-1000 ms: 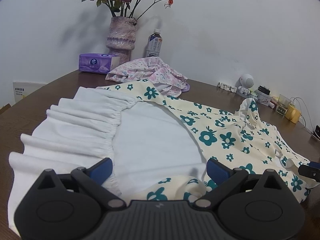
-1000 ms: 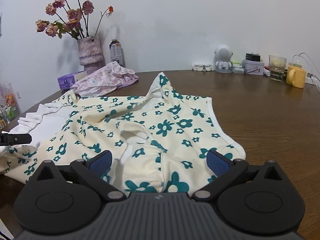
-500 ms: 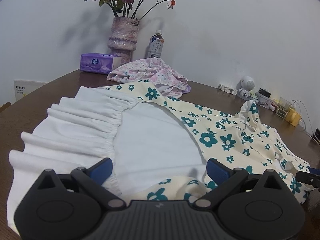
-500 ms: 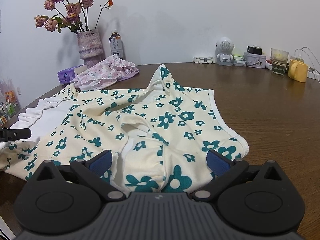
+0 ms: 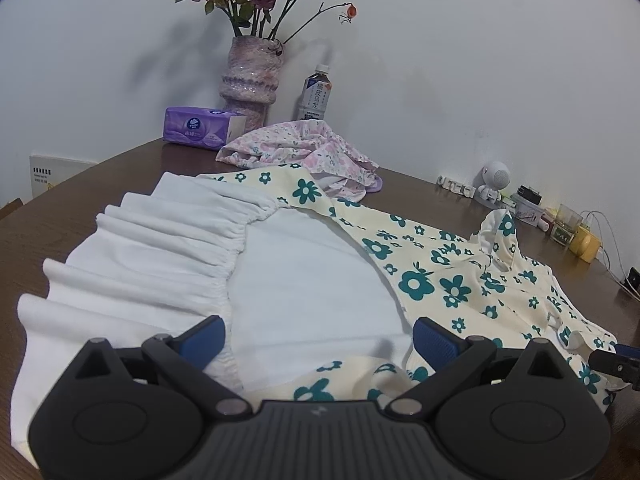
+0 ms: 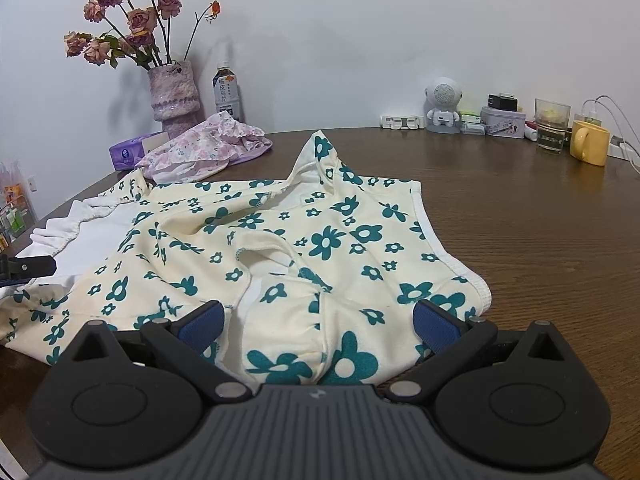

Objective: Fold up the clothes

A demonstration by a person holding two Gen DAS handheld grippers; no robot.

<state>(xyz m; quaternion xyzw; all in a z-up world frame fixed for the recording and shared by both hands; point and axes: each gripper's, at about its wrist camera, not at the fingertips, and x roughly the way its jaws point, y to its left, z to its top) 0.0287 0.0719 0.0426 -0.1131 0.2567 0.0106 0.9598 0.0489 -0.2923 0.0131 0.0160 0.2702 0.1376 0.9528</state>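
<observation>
On the brown table (image 6: 520,216), the flowered dress (image 6: 328,240) lies under both spread, empty tools (image 5: 318,338) (image 6: 318,322).

My left hand-held gripper (image 5: 320,332) has a matte black body with a ribbed dark grey centre plate carrying a small pale logo. On each side I see a round black disc with a raised triangular peak above it. Angled black link arms, each pinned by silver round-headed screws, run forward to two blue textured finger pads (image 5: 202,338). My right hand-held gripper (image 6: 318,322) looks identical: the same black shell, grey ribbing, silver screws and blue pads (image 6: 436,326).
</observation>
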